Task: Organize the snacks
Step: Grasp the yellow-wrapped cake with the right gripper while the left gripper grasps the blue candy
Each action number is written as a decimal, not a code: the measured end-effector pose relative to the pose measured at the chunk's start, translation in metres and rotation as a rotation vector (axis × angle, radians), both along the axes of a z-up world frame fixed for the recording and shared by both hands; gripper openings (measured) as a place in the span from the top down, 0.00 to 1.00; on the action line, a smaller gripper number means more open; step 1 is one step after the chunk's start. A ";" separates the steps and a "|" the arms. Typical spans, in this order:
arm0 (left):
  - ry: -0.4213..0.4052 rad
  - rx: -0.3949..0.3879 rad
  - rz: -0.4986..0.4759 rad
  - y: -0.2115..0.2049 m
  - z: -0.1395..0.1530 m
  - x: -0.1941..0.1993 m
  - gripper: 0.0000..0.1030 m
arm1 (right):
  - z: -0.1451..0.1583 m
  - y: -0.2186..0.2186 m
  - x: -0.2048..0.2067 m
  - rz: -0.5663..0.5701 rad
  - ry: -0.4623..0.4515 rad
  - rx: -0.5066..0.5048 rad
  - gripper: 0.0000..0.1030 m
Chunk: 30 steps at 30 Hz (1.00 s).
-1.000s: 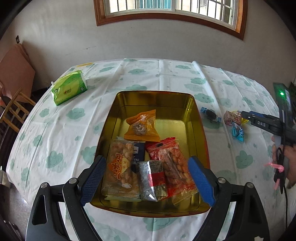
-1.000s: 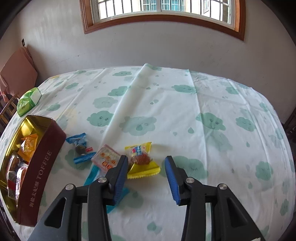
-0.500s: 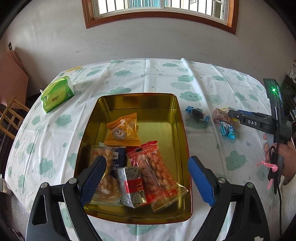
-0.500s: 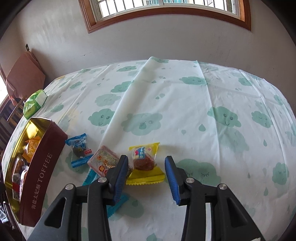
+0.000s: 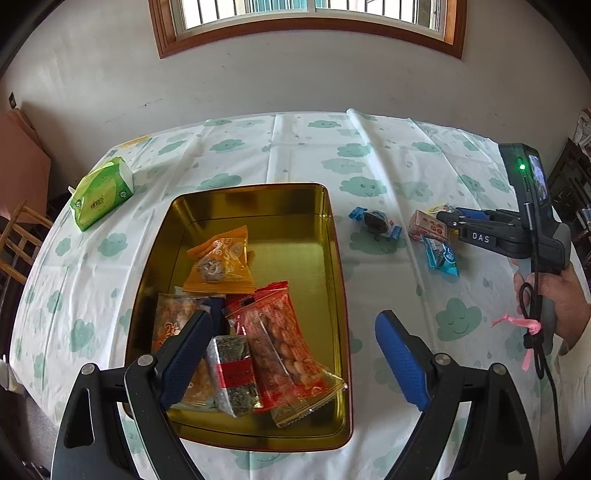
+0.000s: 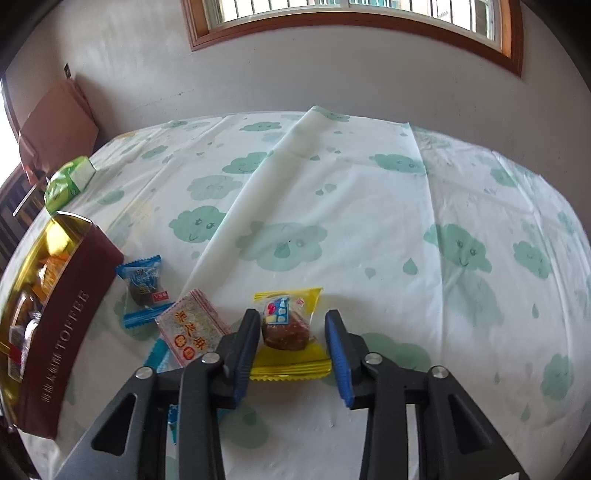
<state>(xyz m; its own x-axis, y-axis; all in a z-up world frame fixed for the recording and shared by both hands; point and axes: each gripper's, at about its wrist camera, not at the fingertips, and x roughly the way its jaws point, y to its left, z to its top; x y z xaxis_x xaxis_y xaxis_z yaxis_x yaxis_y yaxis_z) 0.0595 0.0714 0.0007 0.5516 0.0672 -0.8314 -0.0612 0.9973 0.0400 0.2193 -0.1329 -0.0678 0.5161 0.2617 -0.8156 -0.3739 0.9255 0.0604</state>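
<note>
Grippers angle downward: your right gripper [image 6: 291, 343] straddles the yellow candy [image 6: 289, 334] on the table [image 6: 369, 206], jaws just narrowing, pads not yet touching. Your left gripper [image 5: 291, 363] hangs spread wide above the tin [image 5: 334, 266].

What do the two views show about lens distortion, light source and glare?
Left wrist view: fisheye bows the window frame and tablecloth edge; daylight gleams off the gold tin walls. Right wrist view: same bowing, dark corners, overexposed patch at the left edge.

Glossy gold metal tin [image 5: 255, 206]; crinkly plastic wrappers; matt tablecloth [image 6: 369, 206].
</note>
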 end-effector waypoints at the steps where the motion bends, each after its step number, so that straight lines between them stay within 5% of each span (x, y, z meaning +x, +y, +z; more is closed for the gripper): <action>1: 0.001 -0.002 -0.003 -0.002 0.000 0.001 0.15 | 0.000 0.000 0.000 -0.002 -0.004 0.000 0.65; 21: -0.032 -0.121 -0.150 -0.084 -0.016 0.026 0.15 | 0.000 -0.081 -0.077 -0.188 -0.081 -0.029 0.66; 30: -0.005 -0.080 -0.166 -0.110 -0.036 0.051 0.25 | -0.001 -0.099 -0.093 -0.242 -0.081 -0.037 0.66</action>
<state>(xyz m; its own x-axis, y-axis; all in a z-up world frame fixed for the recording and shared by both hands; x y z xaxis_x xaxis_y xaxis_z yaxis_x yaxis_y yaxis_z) 0.1104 -0.0391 -0.0348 0.5541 -0.0914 -0.8274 0.1042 0.9938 -0.0400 0.1262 -0.2322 -0.0690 0.6238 0.0937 -0.7759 -0.1439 0.9896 0.0039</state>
